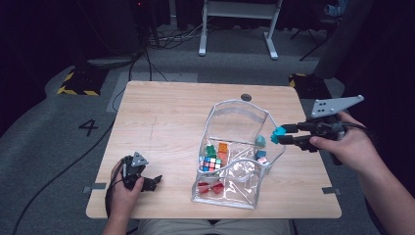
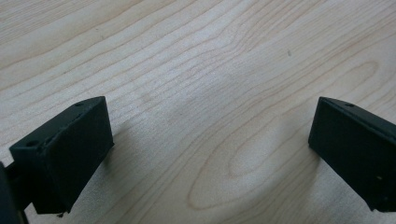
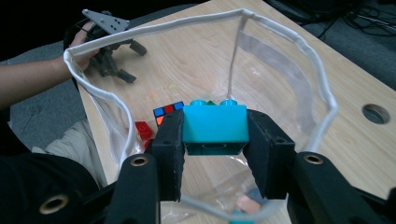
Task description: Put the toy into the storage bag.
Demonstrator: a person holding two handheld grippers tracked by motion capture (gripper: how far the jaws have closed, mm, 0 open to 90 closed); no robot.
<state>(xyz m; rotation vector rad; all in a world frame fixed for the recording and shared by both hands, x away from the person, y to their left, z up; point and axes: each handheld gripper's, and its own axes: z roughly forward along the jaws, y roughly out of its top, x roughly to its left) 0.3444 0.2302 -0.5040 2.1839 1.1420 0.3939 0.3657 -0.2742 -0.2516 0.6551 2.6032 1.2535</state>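
Jaws of the right gripper (image 3: 215, 154) pinch a teal block (image 3: 215, 125) above the clear bag (image 1: 235, 110). Inside the bag lie a puzzle cube (image 1: 210, 164) and small blocks. Left of the bag, the left gripper (image 1: 155, 182) rests spread wide, holding nothing.
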